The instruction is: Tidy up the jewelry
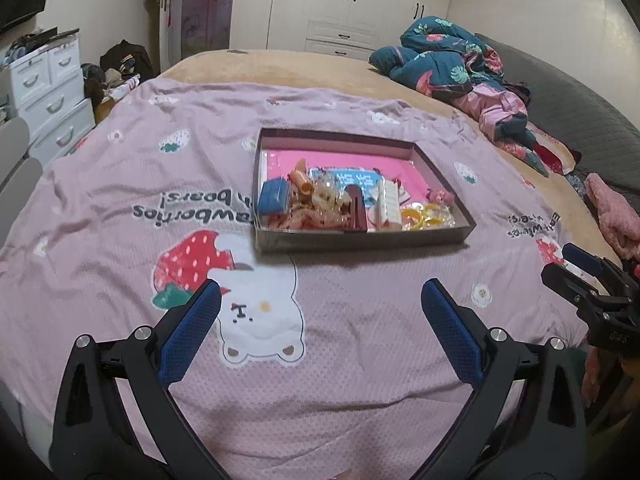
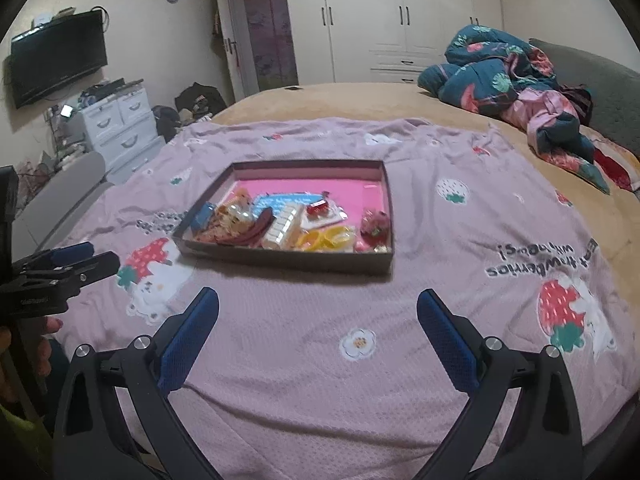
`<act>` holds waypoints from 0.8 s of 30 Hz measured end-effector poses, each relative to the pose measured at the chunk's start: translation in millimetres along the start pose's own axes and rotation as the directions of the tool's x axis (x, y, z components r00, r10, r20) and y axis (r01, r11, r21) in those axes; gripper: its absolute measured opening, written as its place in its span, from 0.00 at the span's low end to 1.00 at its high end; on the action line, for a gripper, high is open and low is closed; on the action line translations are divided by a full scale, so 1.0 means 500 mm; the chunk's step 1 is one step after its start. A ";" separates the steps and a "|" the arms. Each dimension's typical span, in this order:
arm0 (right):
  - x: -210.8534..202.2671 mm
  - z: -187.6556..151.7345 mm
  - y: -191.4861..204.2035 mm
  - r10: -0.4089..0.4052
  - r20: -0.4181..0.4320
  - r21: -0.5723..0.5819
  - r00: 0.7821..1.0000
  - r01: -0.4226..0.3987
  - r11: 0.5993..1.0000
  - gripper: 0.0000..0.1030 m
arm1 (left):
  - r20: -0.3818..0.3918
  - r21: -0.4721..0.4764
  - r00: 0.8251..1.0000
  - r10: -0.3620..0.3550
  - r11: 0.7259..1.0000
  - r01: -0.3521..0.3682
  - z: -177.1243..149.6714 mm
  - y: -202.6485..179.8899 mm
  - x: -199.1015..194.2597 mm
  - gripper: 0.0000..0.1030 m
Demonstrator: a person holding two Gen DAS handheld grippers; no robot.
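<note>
Pink-lined box (image 1: 362, 236), one, two spread tongs (image 1: 320, 292) (image 2: 318, 298)

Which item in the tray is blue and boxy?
The small blue box at the tray's left end, beside the orange tube. The other blue thing is a flat light-blue card lying mid-tray.
</note>
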State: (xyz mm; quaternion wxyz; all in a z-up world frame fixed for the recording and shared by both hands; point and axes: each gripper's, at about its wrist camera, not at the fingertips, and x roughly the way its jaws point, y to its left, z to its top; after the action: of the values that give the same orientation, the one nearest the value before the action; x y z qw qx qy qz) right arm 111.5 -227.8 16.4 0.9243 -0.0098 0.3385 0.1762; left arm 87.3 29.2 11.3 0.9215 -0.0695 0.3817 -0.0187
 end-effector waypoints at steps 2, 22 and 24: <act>0.002 -0.008 -0.003 -0.002 -0.004 0.014 1.000 0.002 1.000 0.96 | -0.002 -0.005 1.000 0.001 1.000 -0.001 -0.006 0.001 0.003 0.91; 0.008 -0.017 0.001 0.002 -0.017 -0.002 1.000 -0.002 1.000 0.96 | -0.022 -0.006 1.000 0.011 1.000 -0.011 -0.022 -0.007 0.005 0.91; 0.009 -0.018 0.002 0.004 -0.019 -0.003 1.000 -0.004 1.000 0.96 | -0.021 -0.007 1.000 0.017 1.000 -0.017 -0.022 -0.005 0.004 0.91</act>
State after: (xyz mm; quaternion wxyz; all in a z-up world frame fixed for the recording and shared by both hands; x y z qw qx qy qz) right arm 108.7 -226.4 6.5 0.9206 -0.0125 0.3472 0.1783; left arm 81.2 25.2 2.7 0.9174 -0.0692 0.3917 -0.0103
